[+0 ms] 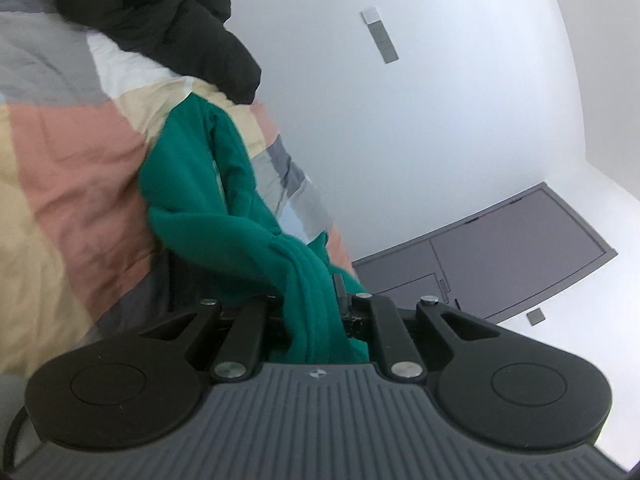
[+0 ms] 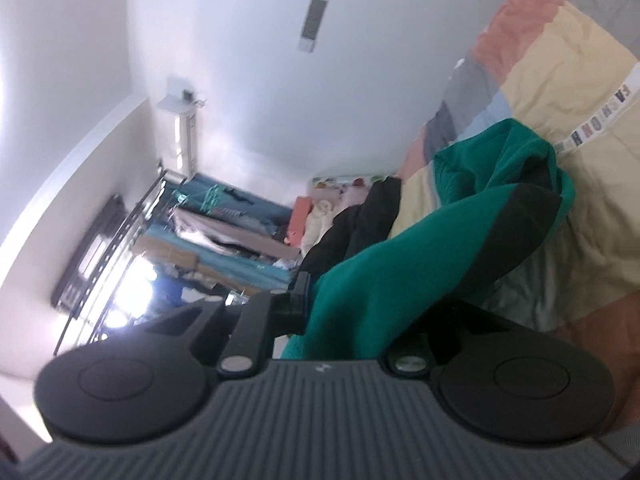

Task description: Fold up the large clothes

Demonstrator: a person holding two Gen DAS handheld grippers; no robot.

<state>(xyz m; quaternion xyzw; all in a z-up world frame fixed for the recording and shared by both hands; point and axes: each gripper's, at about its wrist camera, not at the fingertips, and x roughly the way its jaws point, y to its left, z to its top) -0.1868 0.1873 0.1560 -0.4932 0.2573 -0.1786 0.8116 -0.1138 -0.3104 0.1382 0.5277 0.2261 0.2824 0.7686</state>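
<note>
The left gripper (image 1: pixel 310 300) was seen clamped on a bunched green garment (image 1: pixel 188 184), which trailed toward eleven o'clock over a patchwork quilt (image 1: pixel 72 152). A black jacket (image 1: pixel 160 12) was recorded at twelve o'clock. Only the right wrist view disclosed a cluttered clothes rack (image 2: pixel 224 232) at nine o'clock. There the right gripper (image 2: pixel 344 300) was closed on the garment, its fingertips hidden by cloth.

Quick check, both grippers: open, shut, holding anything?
Left gripper: shut on the green garment.
Right gripper: shut on the same green garment, bunched between its jaws.
</note>
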